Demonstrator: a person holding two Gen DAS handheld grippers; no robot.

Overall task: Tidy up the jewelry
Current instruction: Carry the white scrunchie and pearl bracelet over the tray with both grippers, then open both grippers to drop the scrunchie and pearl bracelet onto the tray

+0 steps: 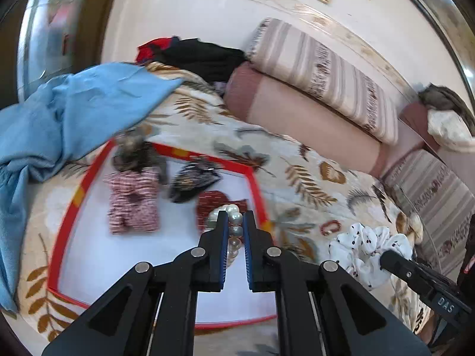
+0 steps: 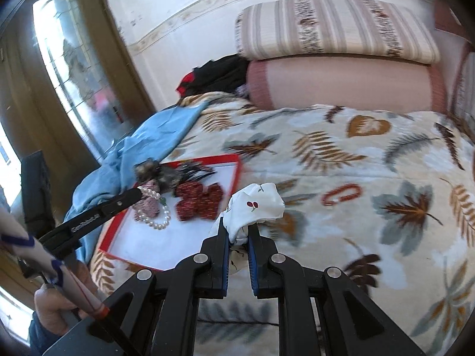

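Left gripper point(image 1: 235, 222) pinching the pearl bracelet point(image 1: 234, 228) over the red-rimmed tray point(image 1: 69, 204), near the tray's right rim; strand hangs between the jaws, partly over the dark red scrunchie point(image 1: 216, 203). Right wrist view confirms: pearls point(image 2: 157, 207) dangling from the left gripper tip down to the tray floor.

Right gripper point(image 2: 239, 231) clamped on the white cherry-print scrunchie point(image 2: 255, 204), lifted off the bedspread point(image 2: 341, 154), just right of the tray.

Already in the tray: pink striped scrunchie point(image 1: 132, 201), black hair clip point(image 1: 193, 179), a furry dark piece point(image 1: 135, 151) at the far rim. Red bead bracelet point(image 2: 341, 194) lying on the bedspread, right of the tray, untouched.

Step in hand, by judgement: set pearls down in the tray, then bring the white scrunchie in.

How to do well:
- Lower pearls onto bare white floor in front of the dark red scrunchie, not on top of it; keeps items separate.
- Let the strand pile before spreading the jaws, else it may slide or catch on a finger pad.
- Keep away from the right rim; strand could drape over the edge.
- Carry the white scrunchie in over the rim high enough not to snag it; loose fabric hangs below the jaws.
- Avoid crossing the two grippers over the tray.

Readable text: "DAS" on the right gripper body in the left view; lettering on the left gripper arm in the right view, roughly "GenRobot.AI", blurred, not certain.
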